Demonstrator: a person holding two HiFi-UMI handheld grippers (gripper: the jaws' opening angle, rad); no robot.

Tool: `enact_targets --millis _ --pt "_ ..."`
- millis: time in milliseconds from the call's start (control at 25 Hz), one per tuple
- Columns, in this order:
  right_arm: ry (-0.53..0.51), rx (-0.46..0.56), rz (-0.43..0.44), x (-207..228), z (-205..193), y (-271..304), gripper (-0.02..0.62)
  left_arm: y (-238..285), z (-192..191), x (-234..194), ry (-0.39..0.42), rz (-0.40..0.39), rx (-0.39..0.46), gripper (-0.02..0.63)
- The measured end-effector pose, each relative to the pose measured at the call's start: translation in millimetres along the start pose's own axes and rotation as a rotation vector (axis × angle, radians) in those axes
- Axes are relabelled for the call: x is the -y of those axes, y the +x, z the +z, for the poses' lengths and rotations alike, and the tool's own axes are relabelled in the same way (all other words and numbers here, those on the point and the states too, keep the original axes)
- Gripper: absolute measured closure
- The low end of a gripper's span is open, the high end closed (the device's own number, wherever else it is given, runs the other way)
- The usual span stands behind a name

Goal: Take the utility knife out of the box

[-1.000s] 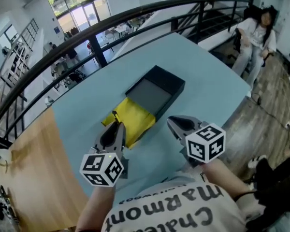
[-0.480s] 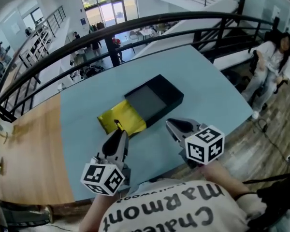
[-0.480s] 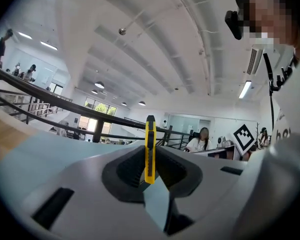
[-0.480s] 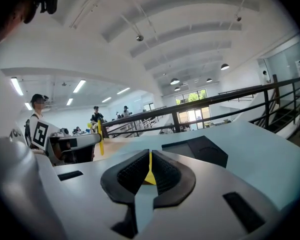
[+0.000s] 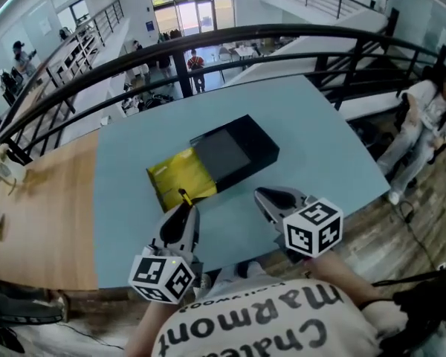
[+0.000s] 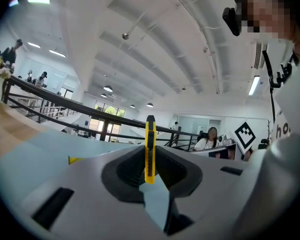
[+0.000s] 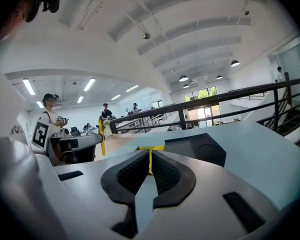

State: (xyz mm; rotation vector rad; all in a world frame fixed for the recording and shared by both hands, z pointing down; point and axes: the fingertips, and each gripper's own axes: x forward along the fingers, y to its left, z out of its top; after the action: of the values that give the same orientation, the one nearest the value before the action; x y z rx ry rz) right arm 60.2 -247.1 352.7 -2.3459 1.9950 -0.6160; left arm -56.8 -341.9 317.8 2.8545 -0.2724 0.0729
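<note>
I am pinching the slim yellow plastic utility knife (image 6: 149, 151) upright between the ribbed black pads of my left gripper (image 5: 183, 209). It is out of the matte black box (image 5: 245, 146), just near its yellow tray (image 5: 177, 178) on the smooth pale-blue table (image 5: 320, 136). My right gripper (image 5: 264, 196) is hovering with its jaws pressed together on nothing. Only the head view is showing the whole box, while the left gripper view is showing the knife's dark slot.

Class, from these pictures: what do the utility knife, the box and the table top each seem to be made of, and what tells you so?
Utility knife: likely a plastic casing; bright yellow, smooth, with a dark strip down its middle.
Box: probably matt black cardboard; crisp straight edges, no shine.
Table: smooth pale-blue top, perhaps laminate or paint; even colour, no grain.
</note>
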Motion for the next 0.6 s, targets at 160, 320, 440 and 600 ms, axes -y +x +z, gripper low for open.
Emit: enact_targets --millis 160,320,440,600 --pt "-0.003 -0.018 0.027 -1.6 -12.3 -5.0 0.557 -13.0 -5.7 7.9 -0.001 0.025 0.016 0.545" --pt "-0.004 -0.025 0.041 -1.3 -20.4 -13.8 0.558 -24.9 -16.7 15.9 0.026 0.059 0.002 0.545" --pt "-0.010 -0.036 0.052 -2.7 -26.2 -20.3 0.558 -33.8 -22.2 20.7 0.024 0.081 0.002 0.545" --pt "-0.011 -0.062 0.061 -0.3 -36.6 -29.6 0.558 -41.1 -32.5 31.0 0.015 0.105 -0.017 0.545"
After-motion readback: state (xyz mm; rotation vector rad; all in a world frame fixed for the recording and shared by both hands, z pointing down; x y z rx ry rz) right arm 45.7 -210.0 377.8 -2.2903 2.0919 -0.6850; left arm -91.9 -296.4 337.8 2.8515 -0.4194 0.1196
